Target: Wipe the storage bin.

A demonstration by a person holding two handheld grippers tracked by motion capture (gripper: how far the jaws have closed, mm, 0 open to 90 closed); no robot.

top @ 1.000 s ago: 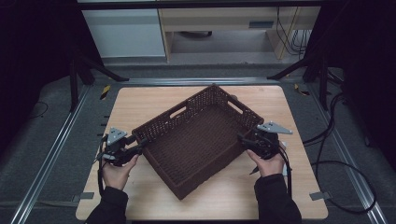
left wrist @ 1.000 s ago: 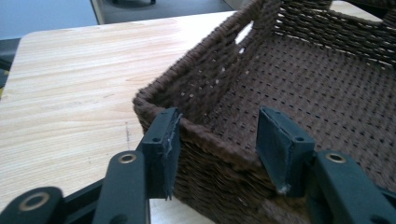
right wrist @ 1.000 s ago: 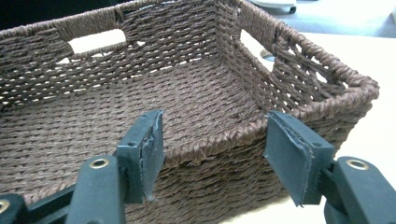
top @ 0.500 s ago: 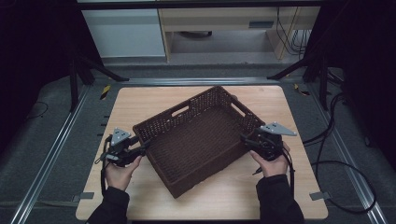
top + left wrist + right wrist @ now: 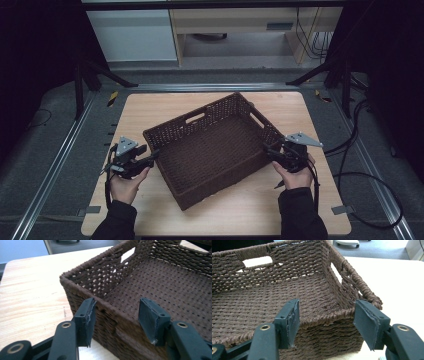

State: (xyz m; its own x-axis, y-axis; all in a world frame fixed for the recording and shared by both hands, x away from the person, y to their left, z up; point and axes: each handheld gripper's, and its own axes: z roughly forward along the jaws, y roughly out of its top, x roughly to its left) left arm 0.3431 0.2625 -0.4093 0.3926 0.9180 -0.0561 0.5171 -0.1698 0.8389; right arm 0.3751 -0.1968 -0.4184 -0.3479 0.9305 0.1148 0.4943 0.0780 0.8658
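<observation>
Left gripper (image 5: 113, 322): the fingers (image 5: 86, 320) are seen parted, one outside and one inside the near wall of the brown woven basket (image 5: 160, 287). The rim passes between them, and no pad is seen pressing on the weave. Nothing is held.

Right gripper (image 5: 327, 325): the fingers (image 5: 367, 322) are likewise spread wide, straddling the basket rim close to a corner. A gap shows on both sides, so nothing is gripped here either. From the high view, contact of either pad with the wicker cannot be settled; it looks clear, though the picture is dark there.

Step in hand, as judged: both grippers are lined up on opposite sides of the basket, ready for a two-handed grasp. The next move is judged to call for both pairs of fingers to be closed on the rim together, with even pressure, so that the basket is not skewed on lifting or sliding.

Container: the basket is noted empty; its woven floor is bare. Handle cut-outs are seen in the walls.

Position: the basket (image 5: 215, 145) lies turned at an angle near the middle of the light wooden bench (image 5: 150, 107), between the left gripper (image 5: 150, 159) and the right gripper (image 5: 270, 151).
</observation>
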